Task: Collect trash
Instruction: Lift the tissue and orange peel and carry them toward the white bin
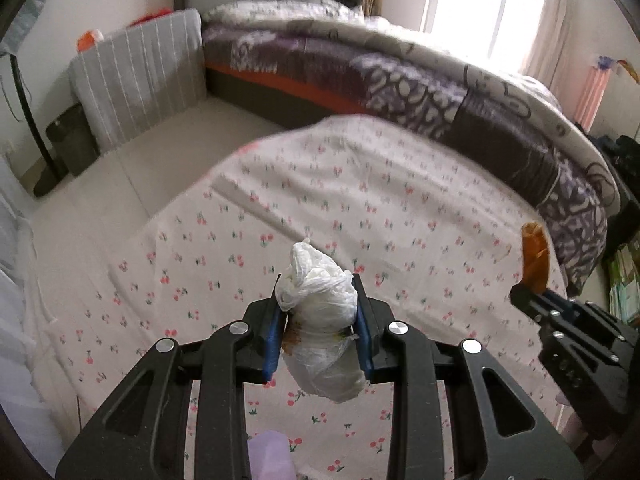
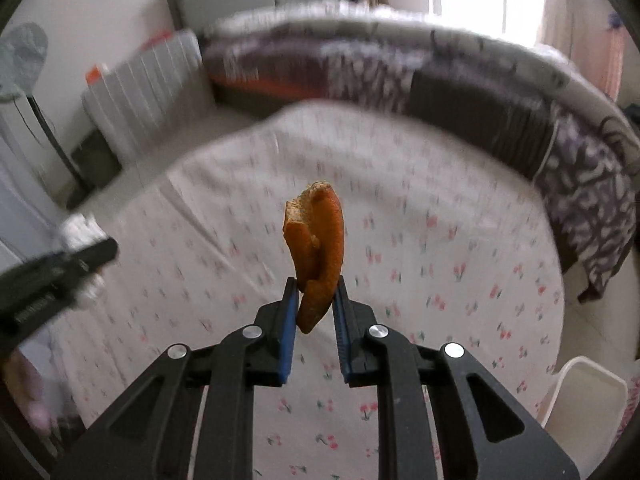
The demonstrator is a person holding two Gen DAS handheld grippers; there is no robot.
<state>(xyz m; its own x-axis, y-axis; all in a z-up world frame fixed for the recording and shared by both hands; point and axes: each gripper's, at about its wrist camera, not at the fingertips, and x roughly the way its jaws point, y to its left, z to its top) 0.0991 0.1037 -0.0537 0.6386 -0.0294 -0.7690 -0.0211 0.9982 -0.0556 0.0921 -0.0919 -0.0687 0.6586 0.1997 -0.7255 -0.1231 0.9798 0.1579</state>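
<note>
The left gripper point(image 1: 320, 300) clamps a knotted white plastic bag point(image 1: 322, 320) between its blue fingers point(image 1: 273, 340), the bundle bulging past the tips above a cherry-print cloth point(image 1: 400, 208). The right gripper point(image 2: 317, 296) pinches an orange peel point(image 2: 318, 248), which stands up beyond its fingertips over the same cloth.
</note>
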